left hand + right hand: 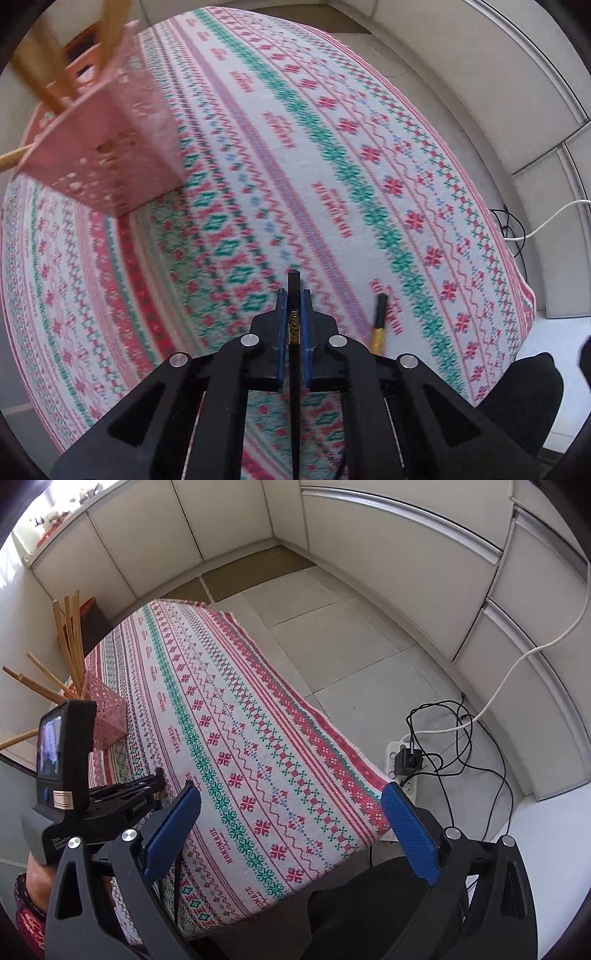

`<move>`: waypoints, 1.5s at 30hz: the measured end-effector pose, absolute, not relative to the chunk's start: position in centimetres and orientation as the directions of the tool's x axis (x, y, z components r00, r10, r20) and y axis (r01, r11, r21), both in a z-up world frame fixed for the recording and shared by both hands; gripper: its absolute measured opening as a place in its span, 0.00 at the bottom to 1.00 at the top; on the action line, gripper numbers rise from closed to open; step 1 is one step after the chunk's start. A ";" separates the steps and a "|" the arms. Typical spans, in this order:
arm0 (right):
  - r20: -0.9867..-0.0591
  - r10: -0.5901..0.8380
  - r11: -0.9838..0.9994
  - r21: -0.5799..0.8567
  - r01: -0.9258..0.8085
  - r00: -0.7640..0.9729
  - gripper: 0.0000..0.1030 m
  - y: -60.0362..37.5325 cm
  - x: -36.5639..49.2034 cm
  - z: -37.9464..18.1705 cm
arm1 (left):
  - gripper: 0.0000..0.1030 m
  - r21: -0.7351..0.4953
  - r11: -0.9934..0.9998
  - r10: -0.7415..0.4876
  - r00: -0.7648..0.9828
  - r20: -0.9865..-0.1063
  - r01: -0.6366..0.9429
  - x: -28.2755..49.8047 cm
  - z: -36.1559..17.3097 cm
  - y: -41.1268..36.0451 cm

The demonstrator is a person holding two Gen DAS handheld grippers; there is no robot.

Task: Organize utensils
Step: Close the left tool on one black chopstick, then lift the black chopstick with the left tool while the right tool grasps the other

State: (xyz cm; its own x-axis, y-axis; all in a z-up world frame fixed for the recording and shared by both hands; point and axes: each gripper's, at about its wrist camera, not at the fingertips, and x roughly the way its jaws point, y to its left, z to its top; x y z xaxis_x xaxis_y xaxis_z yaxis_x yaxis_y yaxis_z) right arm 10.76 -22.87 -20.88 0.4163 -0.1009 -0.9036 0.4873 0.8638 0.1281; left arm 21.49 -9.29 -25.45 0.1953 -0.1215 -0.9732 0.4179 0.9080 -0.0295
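One black chopstick (294,317) sits clamped between the blue pads (282,325) of my left claw (294,295), its squared tip poking just past them and its length running back between the arms toward the camera. A small gold mark shows on it where the pads pinch. Just beside that claw, to its right, a second chopstick (379,322) with a black end and a yellow band lies flat on the patterned cloth (369,155) that covers the counter (369,775), near the counter's front edge. Well apart from both, toward the far left corner, a pink perforated basket (110,147) stands on the cloth with several wooden chopsticks (44,74) sticking up out of it and leaning in different directions.

My right claw (291,830) hangs over the counter's near right corner with its blue pads (410,834) spread wide apart and nothing between them. From that side my left claw shows low at the left, close over the cloth. Beyond the counter's right edge, a white power strip (400,771) with tangled black cables (461,738) lies on the tiled floor (332,627).
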 end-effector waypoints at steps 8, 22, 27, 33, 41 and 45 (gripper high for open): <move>-0.950 -0.070 0.900 0.071 0.430 0.303 0.92 -16.8 15.8 -25.6 | 0.06 -0.031 0.938 -0.158 0.347 -0.925 0.345 19.7 -19.9 -2.5; -0.963 -0.028 0.907 0.088 0.413 0.267 0.07 -11.7 18.9 -28.8 | 0.06 0.004 0.959 -0.164 0.568 -0.807 0.283 16.5 -12.4 2.7; -0.909 0.093 0.881 0.265 0.392 0.406 0.07 -12.5 16.9 -24.8 | 0.06 -0.038 0.956 -0.210 0.592 -0.778 0.289 15.4 -10.7 3.8; -0.820 0.119 0.911 0.315 0.268 0.560 0.07 -12.9 13.1 -17.1 | 0.06 -0.128 0.942 -0.304 0.626 -0.718 0.311 13.7 -7.5 4.9; -0.707 0.149 0.918 0.359 0.169 0.691 0.07 -14.1 12.0 -7.3 | 0.06 -0.145 0.929 -0.346 0.668 -0.659 0.340 13.1 -3.4 4.5; -0.643 0.216 0.914 0.399 0.080 0.735 0.07 -14.1 12.0 -2.1 | 0.06 -0.125 0.925 -0.354 0.697 -0.624 0.358 13.1 -0.3 4.5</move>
State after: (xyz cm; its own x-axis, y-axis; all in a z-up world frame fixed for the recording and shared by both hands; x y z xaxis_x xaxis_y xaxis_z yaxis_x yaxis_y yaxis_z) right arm 11.98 -14.08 -2.10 0.7350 0.2164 -0.6426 0.0796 0.9136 0.3987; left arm 13.09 4.48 -0.34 0.6971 -0.3538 -0.6236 0.3577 0.9254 -0.1252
